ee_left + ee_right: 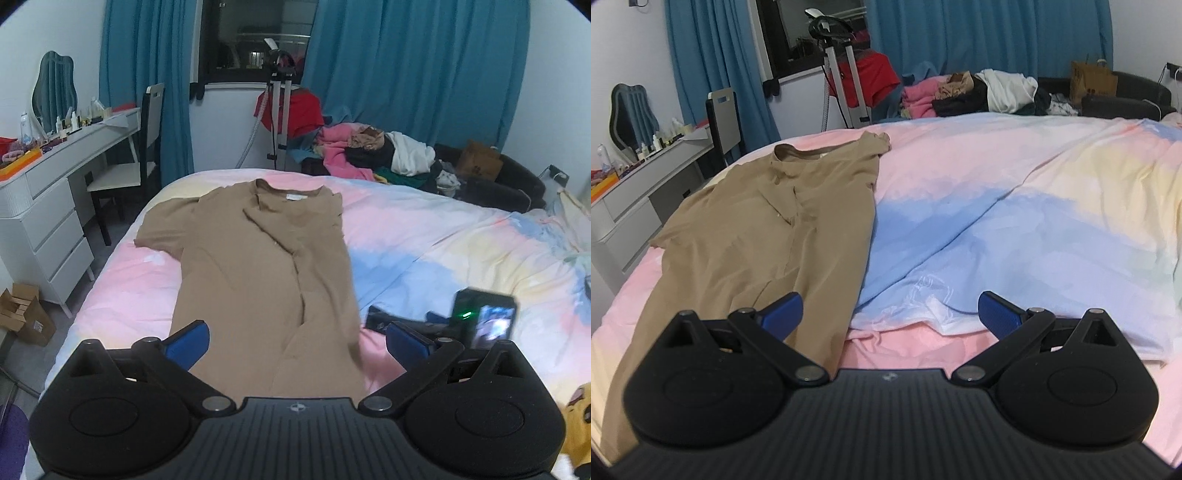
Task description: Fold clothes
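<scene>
A tan short-sleeved shirt (255,266) lies flat on the pastel bed cover (443,240), collar at the far end, its right side folded inward, its left sleeve spread out. My left gripper (297,341) is open and empty, low over the shirt's near hem. In the right wrist view the shirt (768,229) lies to the left. My right gripper (890,314) is open and empty, over the bed cover (1015,221) just right of the shirt's near edge. The right gripper's body (480,321) shows at the left view's lower right.
A pile of mixed clothes (373,155) lies beyond the bed's far edge. A garment steamer stand (279,110) with a red garment stands at the back. A white dresser (55,192) and chair (136,158) stand left. A cardboard box (22,314) sits on the floor.
</scene>
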Demonstrator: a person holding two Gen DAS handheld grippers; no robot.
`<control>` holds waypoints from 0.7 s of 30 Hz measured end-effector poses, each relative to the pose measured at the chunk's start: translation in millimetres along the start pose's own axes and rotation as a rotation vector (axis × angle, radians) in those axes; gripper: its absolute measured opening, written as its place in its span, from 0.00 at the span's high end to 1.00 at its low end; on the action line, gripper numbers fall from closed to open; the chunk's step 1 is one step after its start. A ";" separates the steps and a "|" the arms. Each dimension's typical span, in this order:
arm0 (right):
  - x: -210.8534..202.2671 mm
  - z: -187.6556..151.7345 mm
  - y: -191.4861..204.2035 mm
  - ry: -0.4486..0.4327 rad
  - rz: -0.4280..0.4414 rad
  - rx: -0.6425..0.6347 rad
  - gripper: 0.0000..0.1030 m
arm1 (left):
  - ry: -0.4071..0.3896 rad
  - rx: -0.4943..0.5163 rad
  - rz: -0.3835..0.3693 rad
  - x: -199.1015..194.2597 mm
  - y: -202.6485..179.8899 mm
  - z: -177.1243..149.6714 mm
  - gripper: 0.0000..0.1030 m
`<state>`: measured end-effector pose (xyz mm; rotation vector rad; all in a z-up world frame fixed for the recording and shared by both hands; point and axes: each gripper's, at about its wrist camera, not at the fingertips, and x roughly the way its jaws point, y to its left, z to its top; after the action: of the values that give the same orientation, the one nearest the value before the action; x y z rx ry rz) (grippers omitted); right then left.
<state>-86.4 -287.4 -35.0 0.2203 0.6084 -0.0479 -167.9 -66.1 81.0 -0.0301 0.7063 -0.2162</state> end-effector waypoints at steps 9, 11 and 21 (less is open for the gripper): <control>7.5 0.7 -6.9 0.033 0.009 0.043 0.00 | -0.003 -0.020 -0.045 -23.5 -12.9 21.2 0.00; 7.7 0.7 -8.9 0.037 0.010 0.055 0.00 | -0.008 -0.018 -0.062 -23.7 -14.3 20.6 0.00; 6.2 -0.9 -11.5 0.040 0.010 0.074 0.00 | -0.067 0.046 -0.012 -10.8 -20.9 8.3 0.00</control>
<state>-83.1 -298.3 -41.5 0.2971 0.6455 -0.0564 -174.5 -84.6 96.4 0.0023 0.6349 -0.2420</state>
